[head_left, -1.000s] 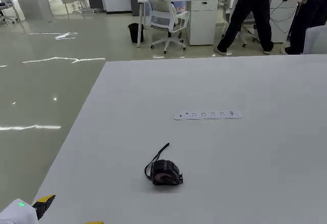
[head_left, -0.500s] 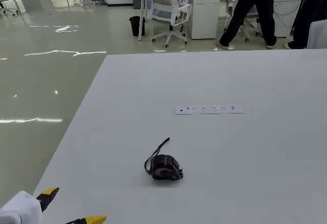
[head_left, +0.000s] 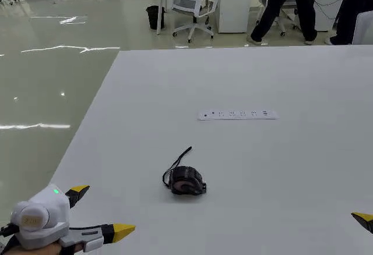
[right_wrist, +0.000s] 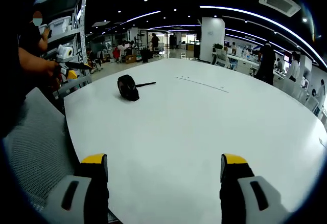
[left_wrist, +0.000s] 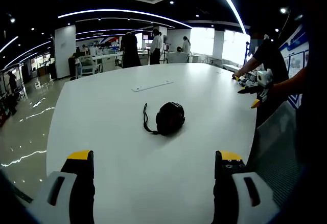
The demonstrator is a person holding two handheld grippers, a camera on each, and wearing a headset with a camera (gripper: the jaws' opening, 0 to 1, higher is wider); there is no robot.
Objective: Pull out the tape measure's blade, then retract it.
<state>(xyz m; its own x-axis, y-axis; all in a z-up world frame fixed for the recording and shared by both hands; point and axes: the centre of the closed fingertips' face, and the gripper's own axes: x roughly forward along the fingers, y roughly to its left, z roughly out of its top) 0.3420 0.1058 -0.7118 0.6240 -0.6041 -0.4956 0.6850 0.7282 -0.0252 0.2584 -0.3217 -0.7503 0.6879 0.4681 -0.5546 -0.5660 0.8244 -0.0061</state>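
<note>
The tape measure (head_left: 186,181) lies free near the tabletop's (head_left: 262,167) near edge, blade in, so the left tool (head_left: 102,209) and right tool (right_wrist: 163,160) wait spread and empty, likely to grip it.

tape measure (head_left: 186,181) on table (head_left: 291,167), power strip (head_left: 236,114) behind it

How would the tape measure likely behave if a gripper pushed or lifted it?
The tape measure looks compact and rigid, probably dense. On the smooth table it would likely slide. Its thin strap looks limp, likely to trail.
</note>
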